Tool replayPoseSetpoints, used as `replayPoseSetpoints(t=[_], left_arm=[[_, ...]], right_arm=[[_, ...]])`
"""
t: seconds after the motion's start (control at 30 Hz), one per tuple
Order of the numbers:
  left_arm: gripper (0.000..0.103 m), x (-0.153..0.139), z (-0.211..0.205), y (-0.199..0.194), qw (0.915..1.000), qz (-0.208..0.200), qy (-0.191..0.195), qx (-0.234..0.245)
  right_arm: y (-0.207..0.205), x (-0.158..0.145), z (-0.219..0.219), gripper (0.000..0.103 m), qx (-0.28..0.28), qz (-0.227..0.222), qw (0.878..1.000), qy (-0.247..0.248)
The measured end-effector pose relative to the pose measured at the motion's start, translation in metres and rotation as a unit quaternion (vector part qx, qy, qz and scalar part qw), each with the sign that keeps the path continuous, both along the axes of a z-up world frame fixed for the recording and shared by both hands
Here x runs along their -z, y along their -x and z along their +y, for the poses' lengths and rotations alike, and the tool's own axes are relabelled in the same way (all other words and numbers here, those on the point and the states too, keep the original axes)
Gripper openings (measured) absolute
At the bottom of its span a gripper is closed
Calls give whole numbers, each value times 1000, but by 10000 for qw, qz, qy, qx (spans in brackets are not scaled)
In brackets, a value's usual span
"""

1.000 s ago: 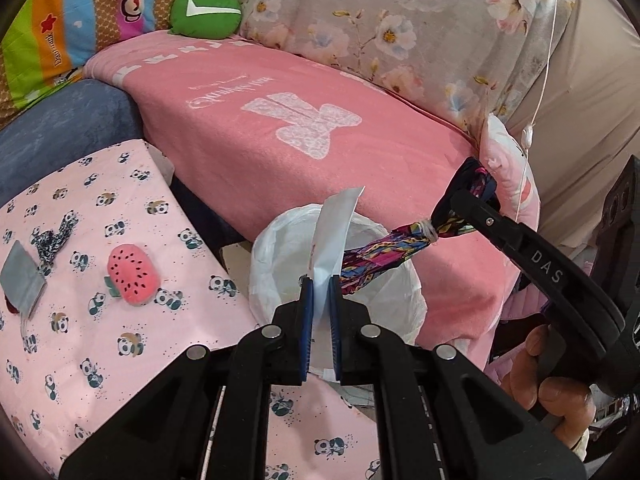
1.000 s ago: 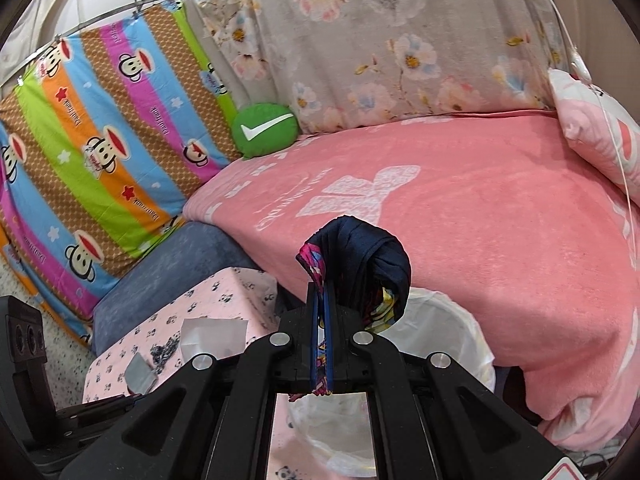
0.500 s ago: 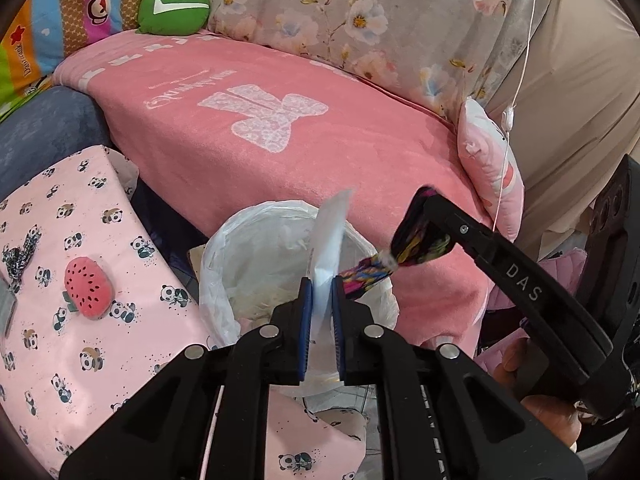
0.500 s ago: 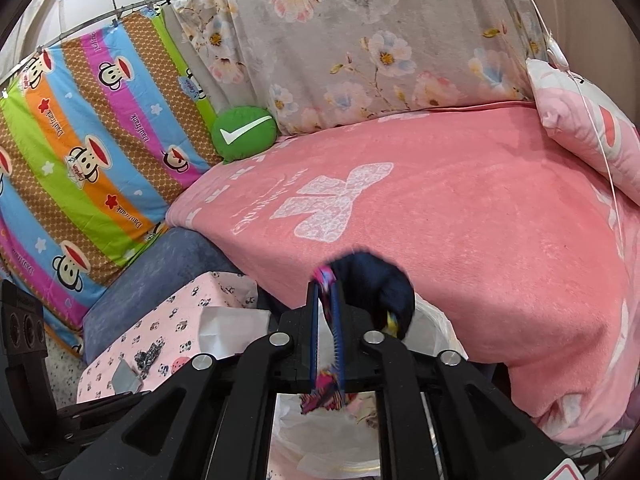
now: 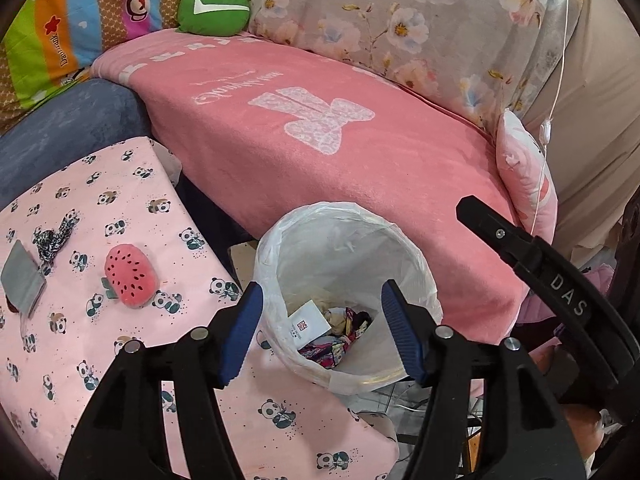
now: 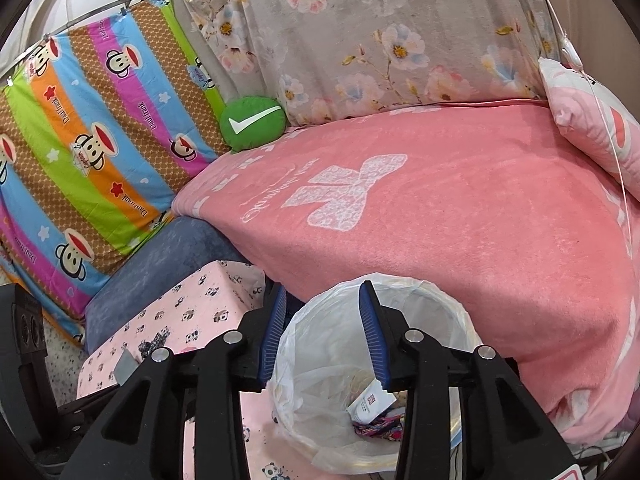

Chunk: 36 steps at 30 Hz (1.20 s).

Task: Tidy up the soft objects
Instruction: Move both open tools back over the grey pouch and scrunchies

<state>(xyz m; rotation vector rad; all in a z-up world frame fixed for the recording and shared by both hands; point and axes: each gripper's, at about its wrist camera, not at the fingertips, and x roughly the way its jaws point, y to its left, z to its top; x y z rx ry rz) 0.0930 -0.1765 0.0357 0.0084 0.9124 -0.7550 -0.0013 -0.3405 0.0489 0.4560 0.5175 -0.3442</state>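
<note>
Bin: white-lined wastebasket (image 5: pixel 416 264) is the landmark, standing between the pink panda-print desk (image 5: pixel 132 360) and the pink-blanketed sofa (image 5: pixel 360 168).
Bin contents: multicoloured woven cloth (image 5: pixel 340 336) lies crumpled at the bottom, with a white paper tag (image 5: pixel 310 322) resting against it on its desk side; the same tag (image 6: pixel 370 400) and cloth (image 6: pixel 380 426) show in the right wrist view.
Left gripper: left gripper (image 5: pixel 322 332) hovers above the bin's near rim, its blue-padded fingers (image 5: pixel 240 332) spread wide, having just been opening, with nothing between them.
Right gripper: right gripper (image 6: pixel 324 334) hangs over the bin's desk-side rim, fingers (image 6: pixel 374 340) parted, also just opened, and empty; its black arm (image 5: pixel 552 292) shows to the sofa side of the bin in the left wrist view.
Desk items: watermelon plush (image 5: pixel 130 276) lies on the desk well away from the bin; farther off are a black-and-white patterned band (image 5: pixel 54 236) and a grey pouch (image 5: pixel 22 280).
Sofa items: green check-mark cushion (image 5: pixel 214 8) sits at the far back corner, well apart from the bin; a pink pillow (image 5: pixel 528 184) leans at the sofa's other end.
</note>
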Motion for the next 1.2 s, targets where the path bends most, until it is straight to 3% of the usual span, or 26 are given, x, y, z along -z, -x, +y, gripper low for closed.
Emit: replayPoseSetpoints(t=[0.63,1.2], left_arm=[[59,16,80,-22,9955,92,-62,-943],[61,46,193,-55,9770,446,-62,-2084]], right_arm=[[-31,17,70,46,-758,388,9962,167],[-78,40,159,47,-1632,782,9830,320]])
